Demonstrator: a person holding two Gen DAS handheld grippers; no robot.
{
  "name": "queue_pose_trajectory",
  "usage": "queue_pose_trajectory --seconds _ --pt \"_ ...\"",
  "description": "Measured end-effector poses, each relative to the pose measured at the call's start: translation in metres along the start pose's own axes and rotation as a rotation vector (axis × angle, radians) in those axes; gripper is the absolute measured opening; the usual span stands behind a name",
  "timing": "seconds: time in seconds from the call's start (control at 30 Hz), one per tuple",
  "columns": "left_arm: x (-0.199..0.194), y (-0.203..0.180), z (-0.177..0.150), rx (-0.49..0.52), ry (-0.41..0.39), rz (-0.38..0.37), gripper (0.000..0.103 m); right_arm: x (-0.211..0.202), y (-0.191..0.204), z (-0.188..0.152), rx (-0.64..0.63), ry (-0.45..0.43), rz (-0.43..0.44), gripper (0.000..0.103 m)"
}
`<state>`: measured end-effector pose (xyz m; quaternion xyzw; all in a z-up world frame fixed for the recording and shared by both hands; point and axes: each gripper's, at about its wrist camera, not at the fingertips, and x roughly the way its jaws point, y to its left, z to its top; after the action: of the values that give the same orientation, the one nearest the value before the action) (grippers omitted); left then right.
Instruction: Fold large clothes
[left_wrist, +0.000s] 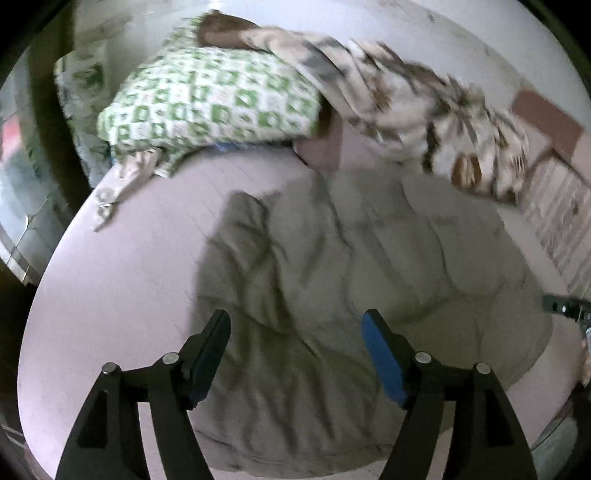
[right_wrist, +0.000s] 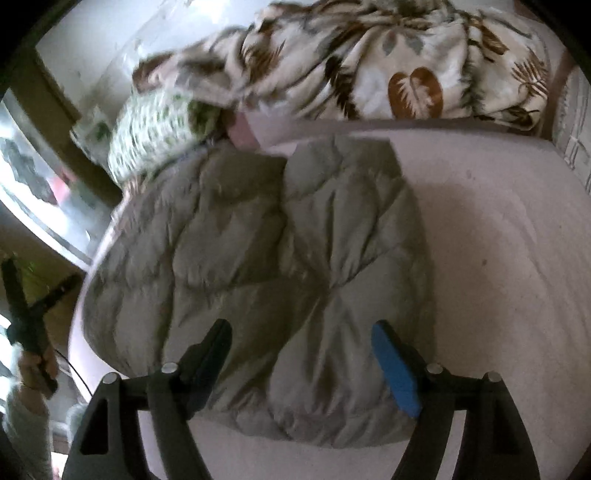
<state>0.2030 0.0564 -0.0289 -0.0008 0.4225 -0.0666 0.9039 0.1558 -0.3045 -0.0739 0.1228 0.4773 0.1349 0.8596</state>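
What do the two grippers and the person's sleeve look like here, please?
Both the left gripper and the right gripper are black, with angular arms joined by silver round pins. On each, one finger shows a bright blue pad; the other pad looks dark. The sleeve is light grey and knitted. A thin black cable hangs nearby.

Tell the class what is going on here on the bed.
A person holding tongs in each hand is folding a grey-green quilted jacket on a pink bed sheet. The jacket lies bunched and partly folded. Both the left tongs and the right tongs stand open above it, gripping nothing. A green patterned pillow and a leaf-print blanket sit at the far end of the bed.
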Motion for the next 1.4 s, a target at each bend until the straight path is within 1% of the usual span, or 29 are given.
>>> queue_pose_trajectory --seconds 0.07,0.1,0.17,0.23,0.3,0.33,0.37,0.47,0.53,0.63,0.8,0.87,0.9,1.0,1.13,1.3,1.4 --pt "0.010 -0.010 -0.012 0.024 0.022 0.015 0.074 0.010 0.004 -0.011 -0.019 0.023 -0.049 0.081" --pt "0.017 -0.015 -0.018 0.031 0.035 0.027 0.074 0.014 0.007 -0.015 -0.038 0.031 -0.090 0.082" --pt "0.024 -0.018 -0.026 0.040 0.030 0.049 0.076 0.020 0.013 -0.019 -0.079 0.036 -0.152 0.083" --pt "0.028 -0.015 -0.028 0.023 0.026 0.046 0.079 0.025 0.017 -0.021 -0.116 0.040 -0.196 0.086" --pt "0.034 -0.012 -0.027 0.001 0.033 0.031 0.081 0.037 0.018 -0.021 -0.142 0.053 -0.237 0.095" --pt "0.035 -0.011 -0.027 -0.005 0.033 0.027 0.082 0.045 0.017 -0.022 -0.143 0.056 -0.246 0.098" --pt "0.036 -0.011 -0.027 -0.008 0.030 0.025 0.082 0.052 0.013 -0.021 -0.133 0.061 -0.252 0.103" --pt "0.032 -0.014 -0.028 -0.004 0.016 0.034 0.081 0.064 0.003 -0.021 -0.057 0.057 -0.219 0.103" --pt "0.026 -0.013 -0.029 -0.025 0.010 0.029 0.081 0.059 0.006 -0.020 -0.065 0.038 -0.235 0.103" --pt "0.008 -0.010 -0.034 -0.055 -0.020 0.020 0.081 0.041 0.010 -0.024 -0.047 -0.005 -0.249 0.103" --pt "-0.028 -0.013 -0.047 -0.058 -0.091 0.050 0.082 0.004 0.017 -0.041 0.017 -0.082 -0.196 0.103" --pt "-0.041 -0.016 -0.054 -0.053 -0.119 0.066 0.082 -0.007 0.026 -0.050 0.014 -0.097 -0.188 0.103" --pt "-0.047 -0.019 -0.058 -0.048 -0.131 0.087 0.083 -0.015 0.031 -0.055 0.011 -0.105 -0.187 0.103" --pt "-0.061 -0.028 -0.072 -0.030 -0.152 0.125 0.083 -0.026 0.050 -0.072 0.013 -0.126 -0.203 0.103" --pt "-0.075 -0.042 -0.091 -0.025 -0.141 0.138 0.090 -0.045 0.063 -0.094 0.004 -0.157 -0.196 0.103" --pt "-0.090 -0.051 -0.108 -0.050 -0.146 0.129 0.090 -0.056 0.085 -0.123 -0.049 -0.163 -0.201 0.103" --pt "-0.099 -0.050 -0.112 -0.068 -0.154 0.127 0.090 -0.058 0.097 -0.136 -0.069 -0.155 -0.180 0.103"
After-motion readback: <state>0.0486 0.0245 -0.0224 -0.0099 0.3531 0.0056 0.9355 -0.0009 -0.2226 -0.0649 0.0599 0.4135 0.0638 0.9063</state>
